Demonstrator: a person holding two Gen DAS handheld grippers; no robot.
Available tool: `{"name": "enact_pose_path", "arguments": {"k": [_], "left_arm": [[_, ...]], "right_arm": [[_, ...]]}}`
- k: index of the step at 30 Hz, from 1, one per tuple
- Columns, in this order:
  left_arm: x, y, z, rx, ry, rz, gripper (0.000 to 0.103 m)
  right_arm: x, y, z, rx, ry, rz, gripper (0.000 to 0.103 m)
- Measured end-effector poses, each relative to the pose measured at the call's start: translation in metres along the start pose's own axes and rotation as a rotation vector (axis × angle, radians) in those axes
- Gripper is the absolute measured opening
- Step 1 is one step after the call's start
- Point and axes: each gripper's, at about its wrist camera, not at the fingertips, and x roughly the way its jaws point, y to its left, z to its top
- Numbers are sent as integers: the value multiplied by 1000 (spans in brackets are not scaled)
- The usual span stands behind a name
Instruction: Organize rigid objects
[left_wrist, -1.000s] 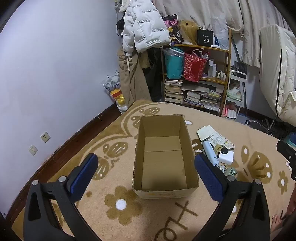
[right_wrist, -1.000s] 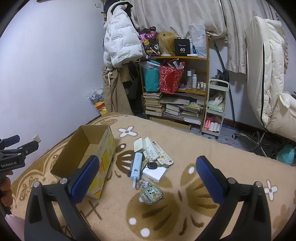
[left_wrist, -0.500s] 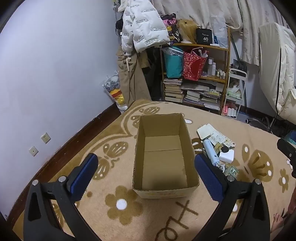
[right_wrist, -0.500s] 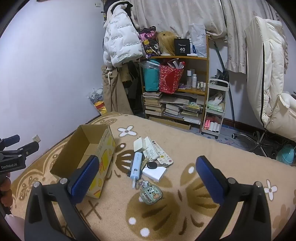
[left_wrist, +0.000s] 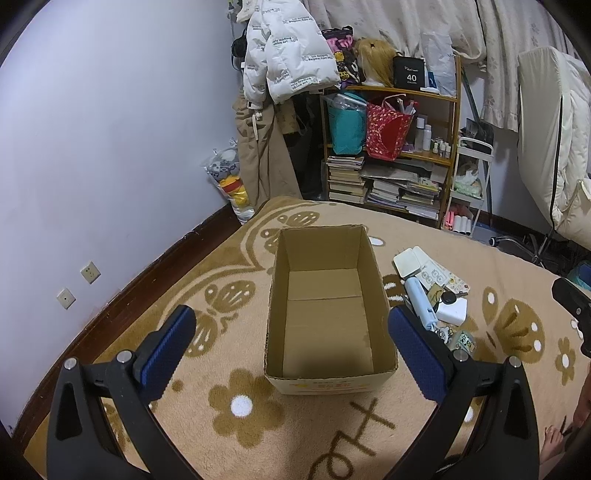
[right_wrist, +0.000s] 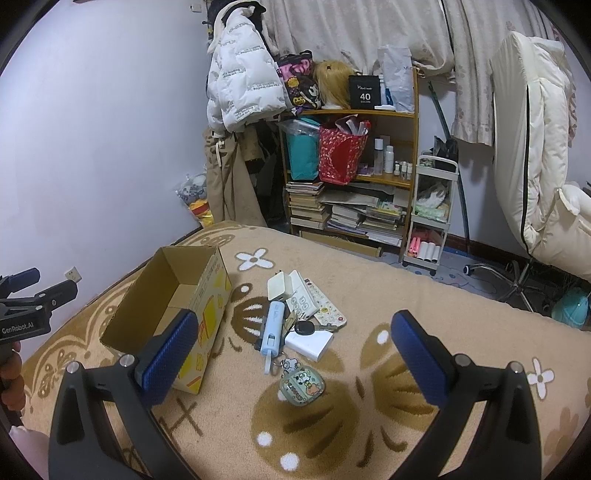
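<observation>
I hold both tongs wide and empty, my left tongs (left_wrist: 291, 347) hovering over the open cardboard box (left_wrist: 327, 306) on the rug (right_wrist: 369, 406), my right tongs (right_wrist: 295, 349) above the small clutter (right_wrist: 299, 314) lying just beside it.

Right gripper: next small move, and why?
Probably lower the right gripper toward the charm case, nearest item in the pile. Both grippers are open and empty, the cardboard box holds nothing, and every item lies on the rug beside it.
</observation>
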Motion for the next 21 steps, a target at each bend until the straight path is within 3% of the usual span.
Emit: {"name": "enact_pose_path", "arguments": {"k": [21], "left_arm": [[3, -5, -2, 15, 9, -1, 103]], "right_arm": [[1, 0, -1, -2, 5, 2, 103]]}}
